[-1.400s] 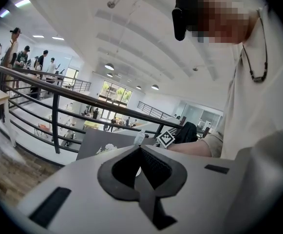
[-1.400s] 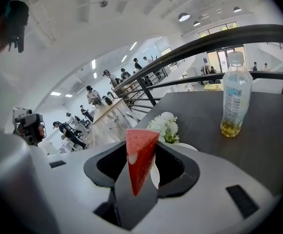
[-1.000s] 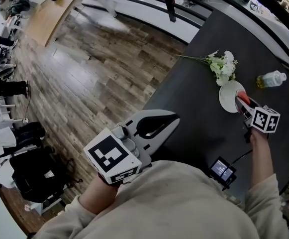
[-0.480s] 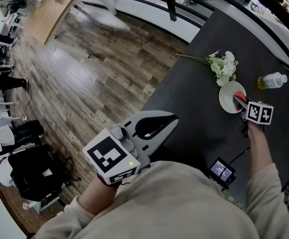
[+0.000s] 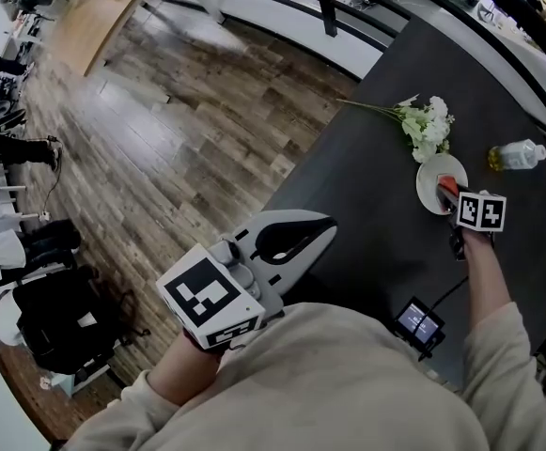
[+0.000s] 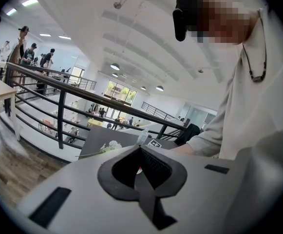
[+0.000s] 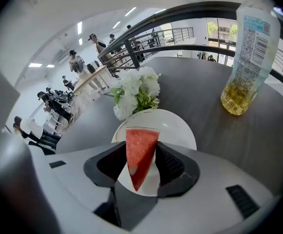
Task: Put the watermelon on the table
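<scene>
A red wedge of watermelon (image 7: 141, 155) stands point-down between the pads of my right gripper (image 7: 141, 168), which is shut on it. Right under the wedge lies a white plate (image 7: 178, 130) on the dark table (image 7: 214, 130). In the head view the right gripper (image 5: 446, 194) hovers at the plate's (image 5: 429, 178) near edge, and a bit of the red watermelon (image 5: 447, 187) shows there. My left gripper (image 5: 327, 224) hangs off the table's left side over the wooden floor, its jaws shut with nothing in them; the left gripper view shows its tips (image 6: 140, 147) meeting.
A bunch of white flowers (image 5: 425, 125) lies just beyond the plate. A clear bottle (image 5: 515, 155) with yellow liquid lies to the plate's right. A small black device with a screen (image 5: 421, 322) sits near the table's front edge. A black railing (image 5: 321, 3) runs behind the table.
My right gripper has come down and moved farther over the table with the watermelon wedge, now at the plate's edge. The left gripper has kept still.
</scene>
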`<state>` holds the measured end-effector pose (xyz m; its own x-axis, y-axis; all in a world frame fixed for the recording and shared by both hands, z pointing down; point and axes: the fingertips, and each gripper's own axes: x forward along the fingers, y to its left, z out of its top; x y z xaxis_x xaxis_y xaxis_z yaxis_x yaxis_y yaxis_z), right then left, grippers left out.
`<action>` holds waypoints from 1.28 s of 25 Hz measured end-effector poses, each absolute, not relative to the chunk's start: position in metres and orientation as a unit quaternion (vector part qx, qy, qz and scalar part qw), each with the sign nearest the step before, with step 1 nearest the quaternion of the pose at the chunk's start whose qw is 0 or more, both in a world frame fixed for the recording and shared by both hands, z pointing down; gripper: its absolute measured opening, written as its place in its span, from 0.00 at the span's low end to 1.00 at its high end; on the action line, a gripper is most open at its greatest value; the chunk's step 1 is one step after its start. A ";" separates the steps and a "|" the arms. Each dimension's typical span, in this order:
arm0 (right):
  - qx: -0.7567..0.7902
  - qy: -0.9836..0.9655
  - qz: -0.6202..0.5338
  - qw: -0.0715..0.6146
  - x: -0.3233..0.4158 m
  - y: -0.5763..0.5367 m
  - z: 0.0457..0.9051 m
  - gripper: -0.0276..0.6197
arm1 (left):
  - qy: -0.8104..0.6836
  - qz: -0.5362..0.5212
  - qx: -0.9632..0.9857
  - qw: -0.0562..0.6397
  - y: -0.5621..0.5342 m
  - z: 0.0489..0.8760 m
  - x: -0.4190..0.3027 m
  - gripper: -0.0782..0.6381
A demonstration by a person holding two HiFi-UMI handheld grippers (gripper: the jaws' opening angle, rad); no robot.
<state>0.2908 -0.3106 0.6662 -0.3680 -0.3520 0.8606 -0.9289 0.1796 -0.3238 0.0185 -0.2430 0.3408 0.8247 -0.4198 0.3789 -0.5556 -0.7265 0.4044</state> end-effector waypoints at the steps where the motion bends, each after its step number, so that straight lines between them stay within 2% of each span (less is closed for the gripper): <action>1: 0.458 -0.697 0.444 0.327 0.290 -0.312 0.668 0.34 | -0.266 0.132 0.919 0.259 -0.244 0.342 0.019 0.12; 12: 0.443 -0.702 0.422 0.365 0.283 -0.313 0.675 0.34 | -0.267 0.130 0.918 0.261 -0.240 0.342 0.016 0.12; 15: 0.445 -0.697 0.421 0.372 0.285 -0.312 0.678 0.37 | -0.269 0.130 0.917 0.263 -0.238 0.344 0.013 0.12; 19: 0.445 -0.698 0.421 0.371 0.285 -0.313 0.676 0.41 | -0.269 0.127 0.918 0.263 -0.238 0.343 0.014 0.12; 32: 0.454 -0.700 0.427 0.348 0.292 -0.310 0.664 0.41 | -0.265 0.125 0.923 0.250 -0.232 0.337 0.016 0.12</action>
<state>0.2922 -0.3096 0.6643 -0.3454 -0.3392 0.8750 -0.9331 0.2235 -0.2817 0.0155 -0.2325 0.3368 0.8276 -0.4272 0.3640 -0.5526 -0.7338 0.3951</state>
